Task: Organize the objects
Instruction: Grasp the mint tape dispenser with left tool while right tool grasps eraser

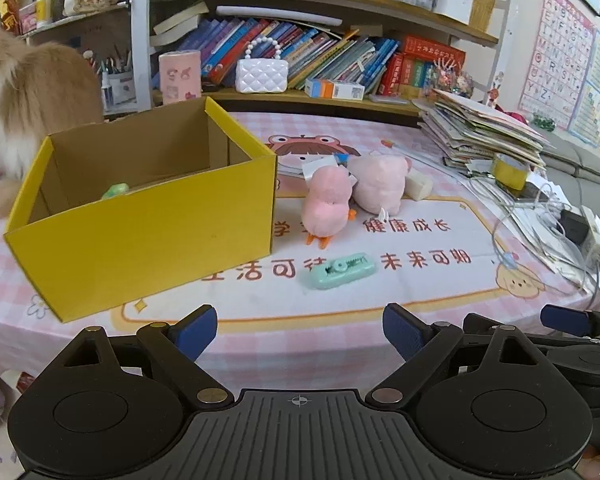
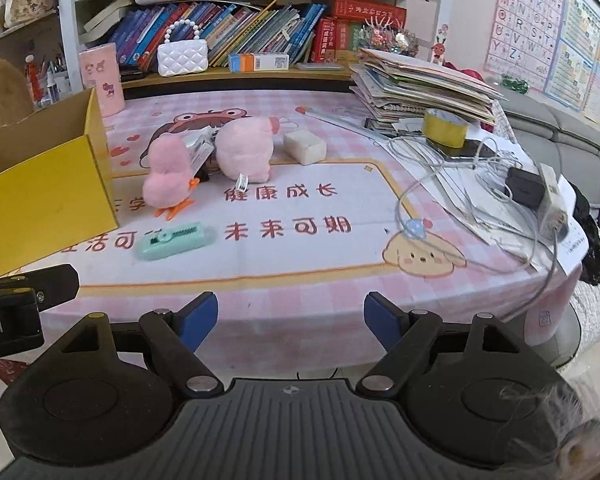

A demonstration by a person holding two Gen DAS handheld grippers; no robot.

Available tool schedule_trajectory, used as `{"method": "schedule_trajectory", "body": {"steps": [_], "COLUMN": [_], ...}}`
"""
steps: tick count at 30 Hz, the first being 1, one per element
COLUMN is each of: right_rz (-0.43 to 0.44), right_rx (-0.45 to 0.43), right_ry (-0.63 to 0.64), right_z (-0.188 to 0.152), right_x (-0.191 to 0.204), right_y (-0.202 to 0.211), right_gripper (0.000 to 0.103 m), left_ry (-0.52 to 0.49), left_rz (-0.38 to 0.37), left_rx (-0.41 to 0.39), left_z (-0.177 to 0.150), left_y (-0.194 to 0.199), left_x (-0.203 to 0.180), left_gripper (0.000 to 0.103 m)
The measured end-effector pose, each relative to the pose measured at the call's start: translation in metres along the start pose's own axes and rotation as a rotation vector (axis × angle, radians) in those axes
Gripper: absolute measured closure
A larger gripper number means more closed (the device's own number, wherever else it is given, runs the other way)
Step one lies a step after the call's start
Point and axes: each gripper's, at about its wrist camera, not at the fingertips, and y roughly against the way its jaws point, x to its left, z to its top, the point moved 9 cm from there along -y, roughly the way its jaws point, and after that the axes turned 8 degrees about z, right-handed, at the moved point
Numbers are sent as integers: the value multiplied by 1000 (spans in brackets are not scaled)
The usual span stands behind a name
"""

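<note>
Mint tape dispenser [image 1: 343, 270] beyond left tool [image 1: 300, 334]

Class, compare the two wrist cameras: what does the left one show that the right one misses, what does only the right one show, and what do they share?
Only the left wrist view looks into the yellow box, where a green item lies, and catches a furry animal behind it.

Only the right wrist view shows the sofa.

Both show the pink chick, pink plush, white block, mint gadget and both open, empty grippers: left, right.
</note>
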Motion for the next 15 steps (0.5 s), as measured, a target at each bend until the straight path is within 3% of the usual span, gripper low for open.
{"method": "schedule_trajectory", "body": {"steps": [10, 15], "right_rz": [-6, -12], "right_rx": [31, 35], "right_ry": [21, 34], "right_z": [39, 57], "right_x": [-29, -47], "right_y": [-52, -77], "right_gripper": [23, 24], "left_ry": [43, 67], "left_rz": [41, 51], "left_rx": [85, 174], "left_z": [16, 13], "left_y": [-51, -85], "left_x": [-20, -36], "left_gripper": [11, 11]}}
